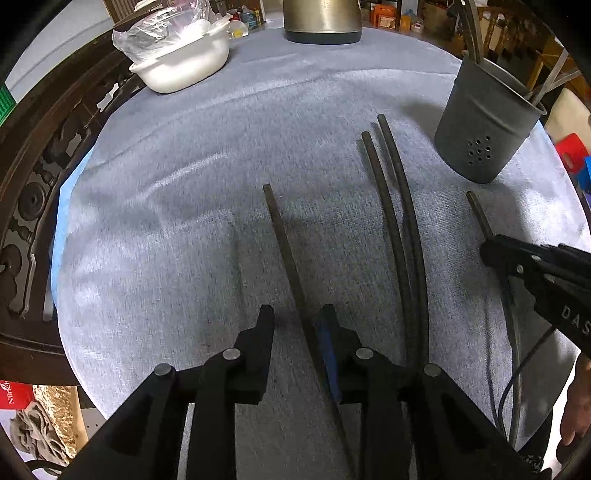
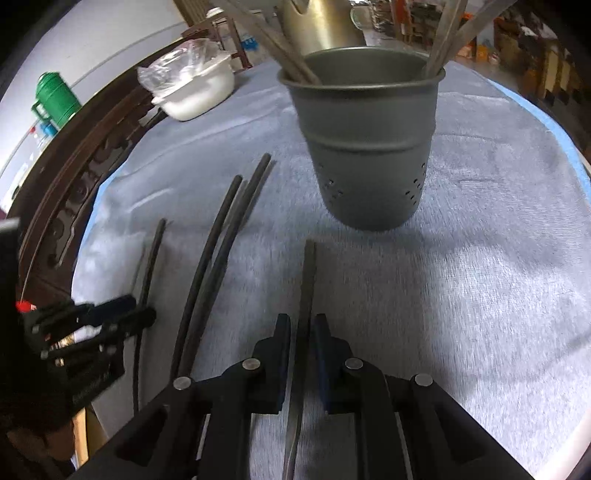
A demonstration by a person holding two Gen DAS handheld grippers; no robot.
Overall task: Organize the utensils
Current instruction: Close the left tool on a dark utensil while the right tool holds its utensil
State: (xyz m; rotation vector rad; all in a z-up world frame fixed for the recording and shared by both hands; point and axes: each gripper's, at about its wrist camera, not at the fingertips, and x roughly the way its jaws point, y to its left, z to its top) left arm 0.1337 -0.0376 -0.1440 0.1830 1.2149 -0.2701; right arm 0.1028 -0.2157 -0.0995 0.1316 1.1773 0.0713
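Several dark chopsticks lie on the blue-grey cloth. One chopstick runs between the fingers of my left gripper, close to the right blue pad, with a clear gap to the left finger, so the gripper is open. My right gripper straddles another chopstick that lies just in front of the grey perforated holder. Its jaws are narrowly apart around that chopstick. A pair of chopsticks lies between the two grippers. The holder has chopsticks and metal utensils standing in it.
A white bowl with a plastic bag sits at the far left, and a metal kettle stands at the far edge. The carved dark wooden table rim curves along the left. A thin cable hangs near the right gripper.
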